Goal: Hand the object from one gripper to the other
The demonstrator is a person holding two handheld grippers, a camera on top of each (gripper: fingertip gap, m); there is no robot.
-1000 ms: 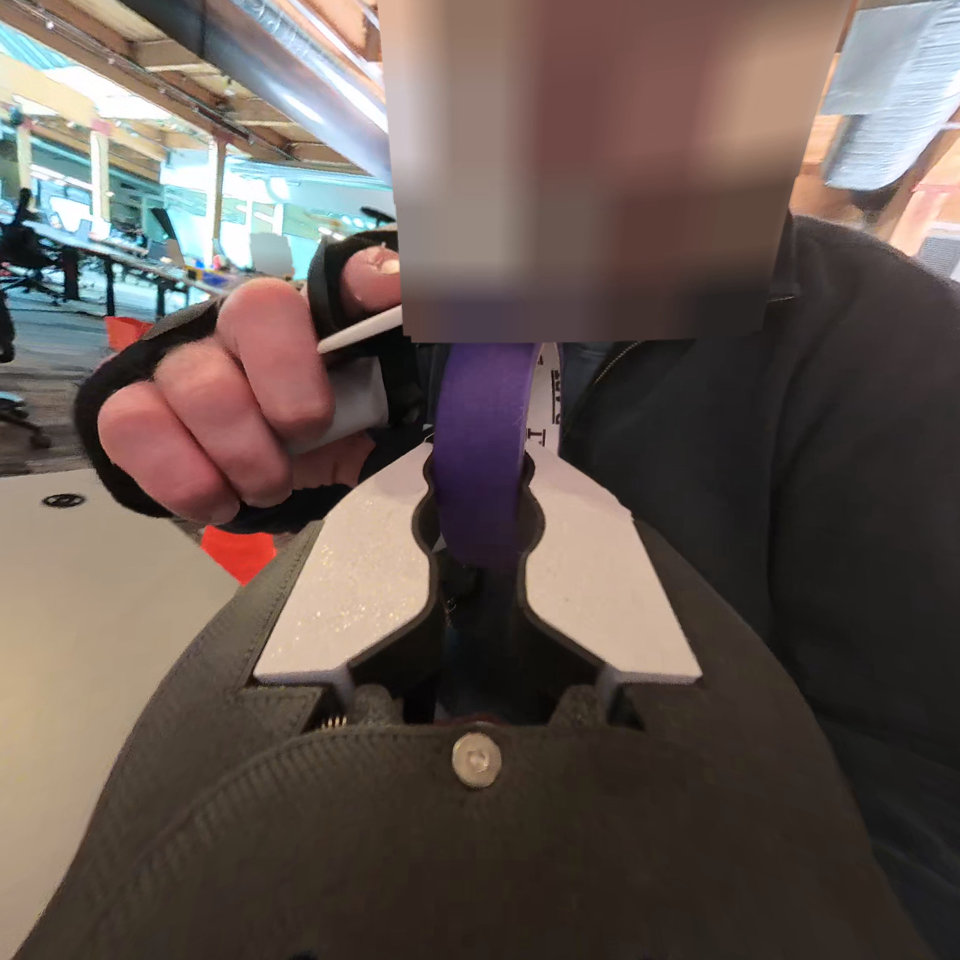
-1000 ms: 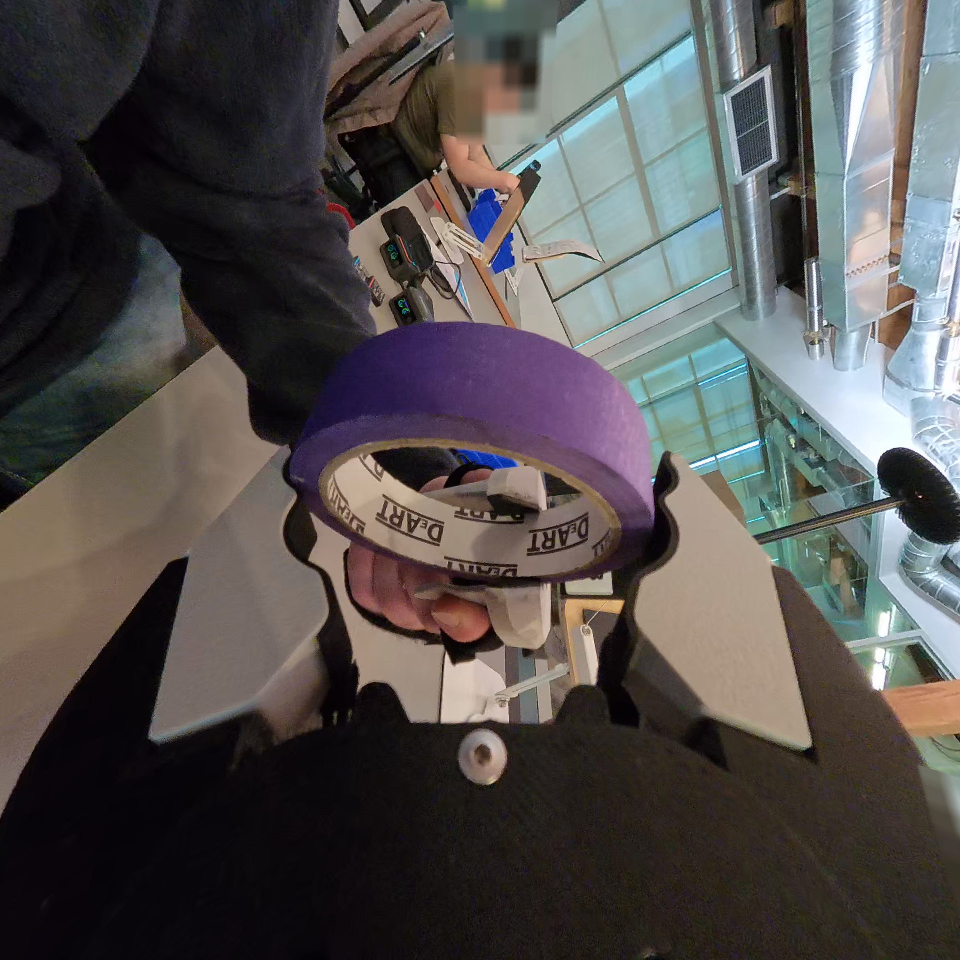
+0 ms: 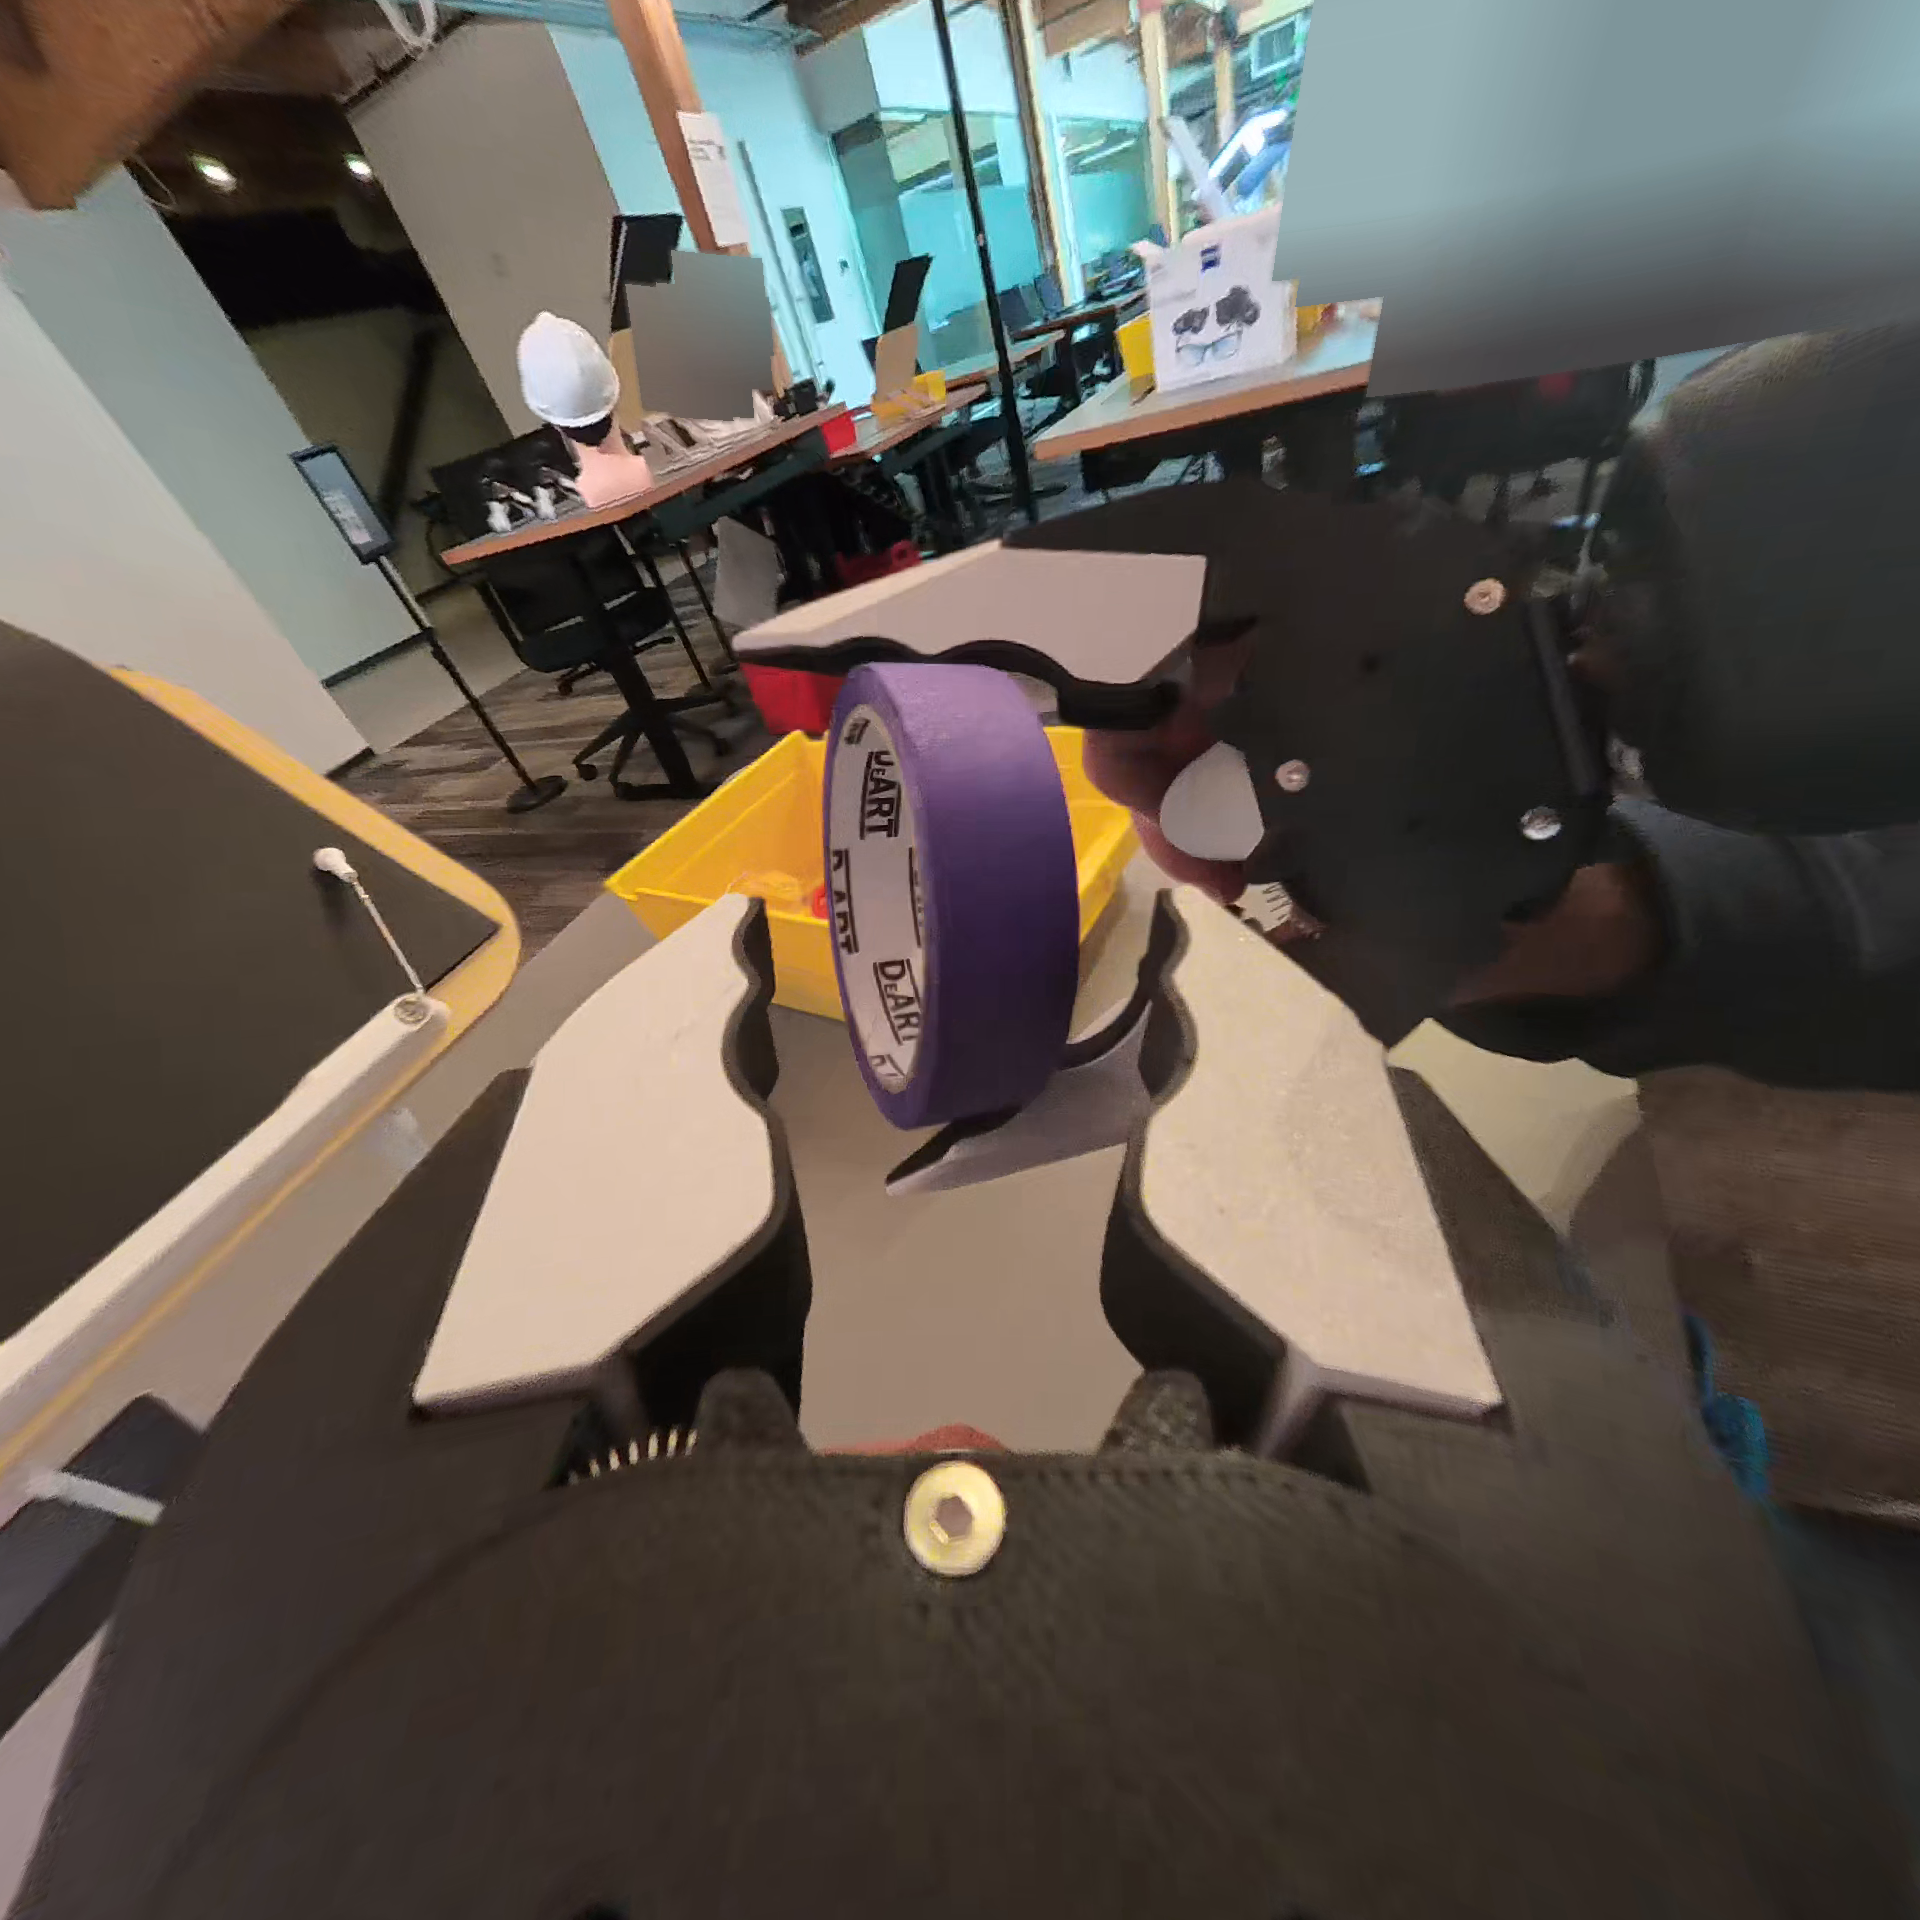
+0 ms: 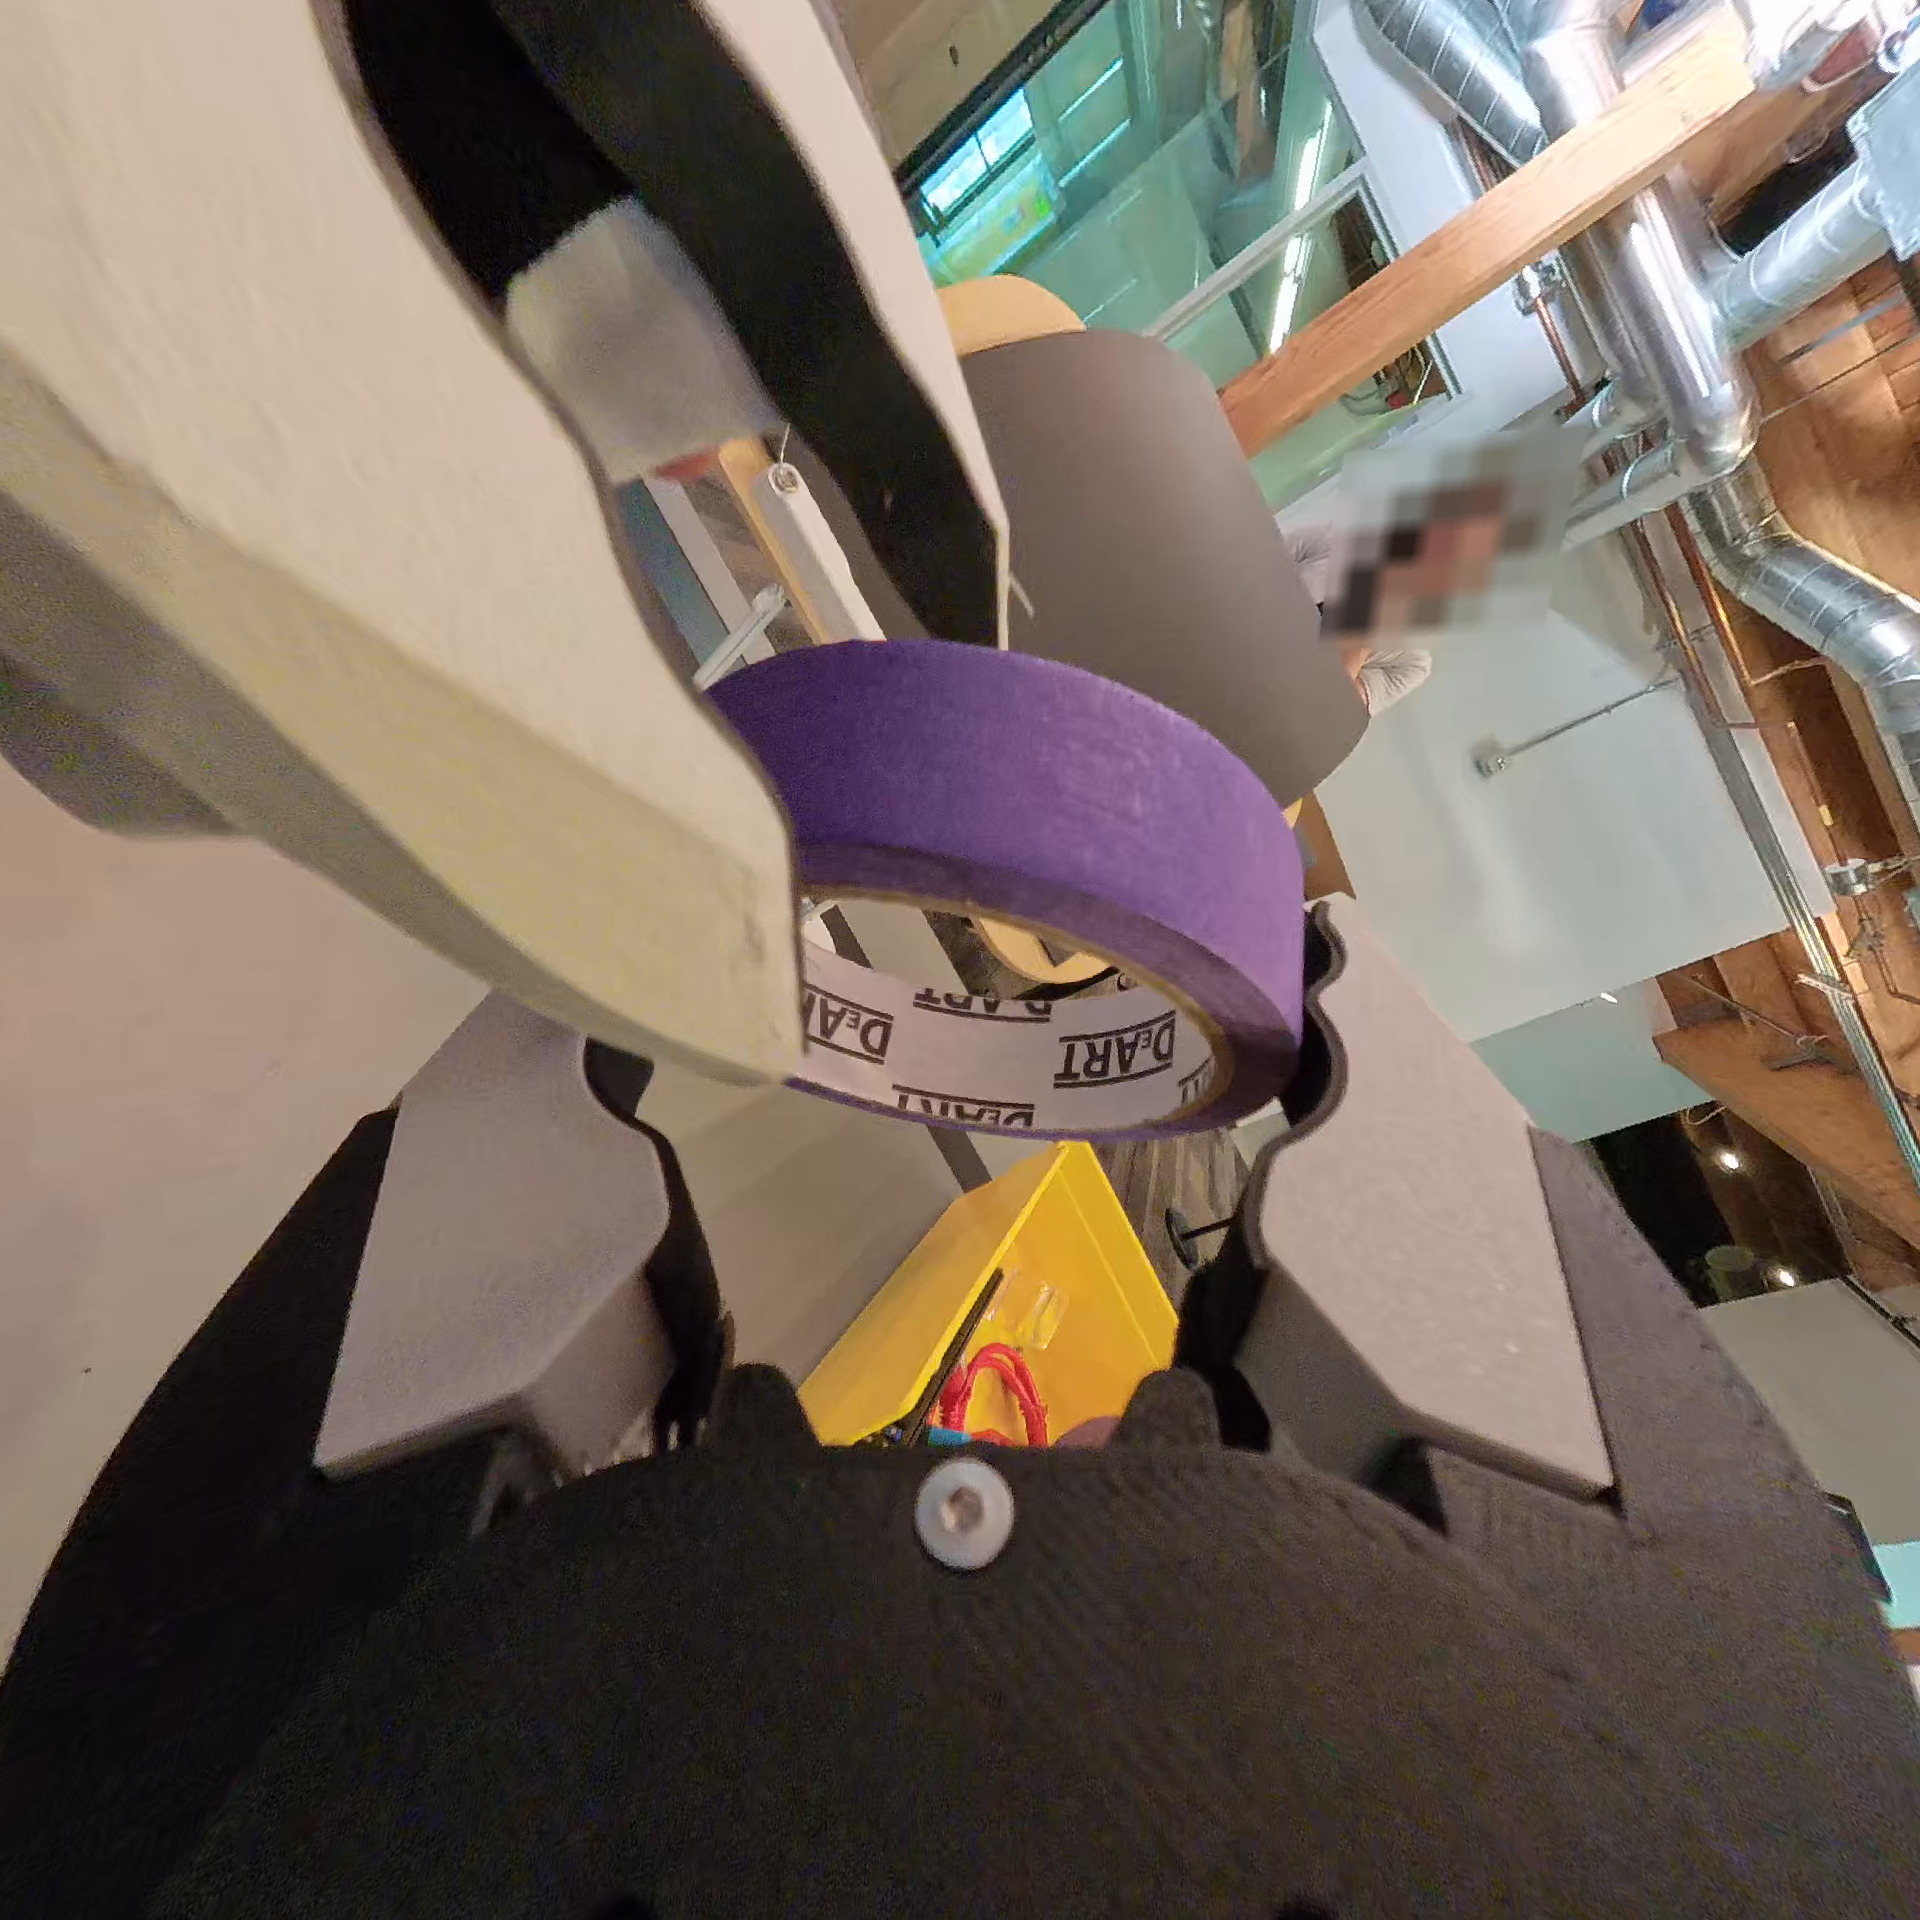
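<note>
Two grippers, one roll of purple tape [image 3: 997,883], and both are at it. From the left wrist cam we see the right gripper [image 3: 831,904] coming in from the right side w/ one finger on top of the roll and the other under it. Both touch the purple band, so it's clamped on the tape top & bottom. The roll stands on edge in mid-air, its white inner core facing left.

The left gripper [image 3: 956,914] has its fingers spread wide, one on each side of the roll. There's a visible gap on both sides, so no contact as far as we can tell.

Over on the right wrist cam, the tape [image 4: 1018,779] sits betw. that gripper's own fingertips. Its right-hand finger [image 4: 1320,1039] presses against the rim. The other side is hidden behind a big pale finger [image 4: 468,727] of the left gripper, which crosses the upper left of the frame, a bit blurry.

Below/behind the roll there's a yellow bin [image 3: 717,862] on the grey table [image 3: 935,1299] w/ some red wire in it. Black board w/ a yellow edge [image 3: 156,935] is off to the left.
</note>
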